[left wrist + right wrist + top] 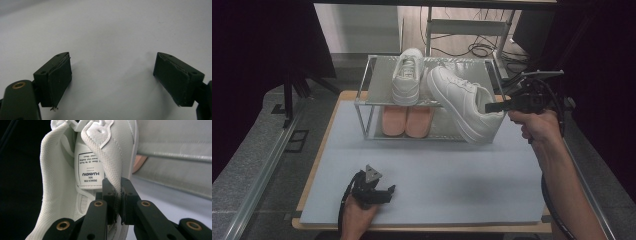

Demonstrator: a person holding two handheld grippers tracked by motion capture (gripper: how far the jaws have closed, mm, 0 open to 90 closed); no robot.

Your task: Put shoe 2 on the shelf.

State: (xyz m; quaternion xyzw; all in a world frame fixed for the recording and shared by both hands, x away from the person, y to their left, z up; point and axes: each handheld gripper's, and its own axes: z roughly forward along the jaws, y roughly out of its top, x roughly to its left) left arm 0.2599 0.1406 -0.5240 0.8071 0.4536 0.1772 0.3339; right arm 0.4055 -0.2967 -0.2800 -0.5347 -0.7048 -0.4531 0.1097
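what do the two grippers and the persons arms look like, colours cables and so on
Both are black handheld tools. The left gripper carries a grey three-cornered plate on top and trails a black cable; its fingers are blocky, dark wedges with brass-ringed holes. The right gripper has a black frame and looping cable. Both forearms are bare, with no sleeves in sight.

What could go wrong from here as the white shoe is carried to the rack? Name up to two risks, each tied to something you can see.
1. The right gripper pinches only the thin collar edge of the held white shoe; hanging tilted, it might slip or swing.
2. Its toe sits close to the other white shoe on the rack's top shelf, so it could knock that shoe.
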